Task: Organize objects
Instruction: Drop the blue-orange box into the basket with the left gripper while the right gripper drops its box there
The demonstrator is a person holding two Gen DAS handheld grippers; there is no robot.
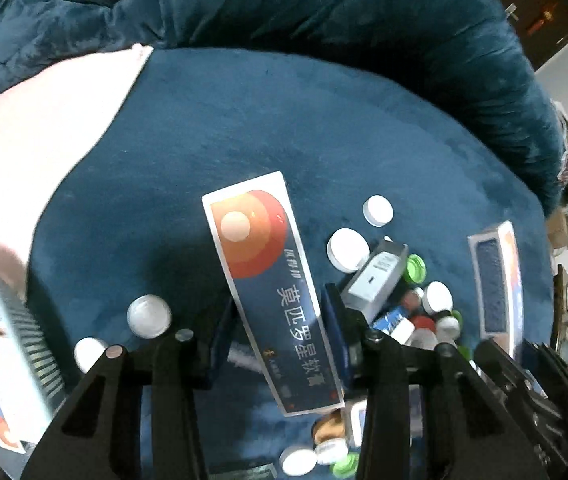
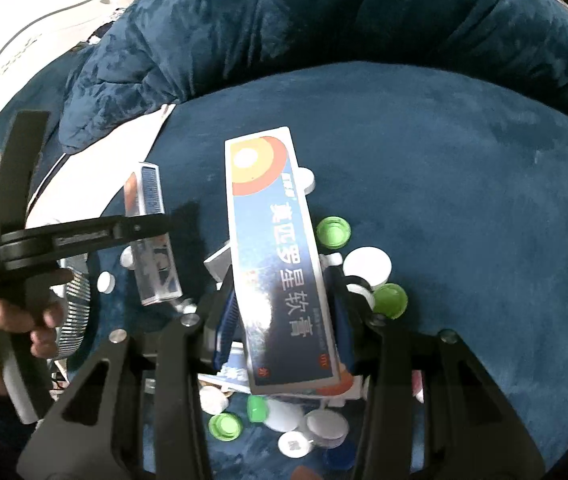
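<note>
Item 1. Left gripper [image 1: 279, 320]: jaws part closed, blue pads pressed against the long sides of the left carton [image 1: 259, 264]. This is a slim blue ointment box with orange rings at its far end. It is held near its close end and points away from me. Flaps closed; I cannot tell what is inside.

Item 2. Right gripper [image 2: 284, 312]: jaws likewise part closed, pads clamped on the right carton [image 2: 271, 240], which has the same print as the left one. It is gripped at the near half. Closed; contents not visible.

Item 3. Hand [image 2: 11, 320]: seen from the right wrist, it is wrapped round the left tool's handle at the left edge.

Item 4. Heap of loose caps [image 2: 316, 424]: lies beneath and beside the right carton, mostly white discs with several green ones. A green cap [image 2: 334, 232] and a white cap [image 2: 368, 266] lie just right of that carton.

Item 5. Small grey box [image 1: 376, 276]: tilted among the caps, right of the left carton. It touches small bottles too blurred to identify.

Item 6. Silvery cap [image 1: 149, 316]: lies apart, left of the left jaws.

Item 7. Blue plush cover [image 2: 464, 200]: the surface under everything.

Item 8. Crumpled blue duvet [image 2: 324, 20]: banked along the far edge.
</note>
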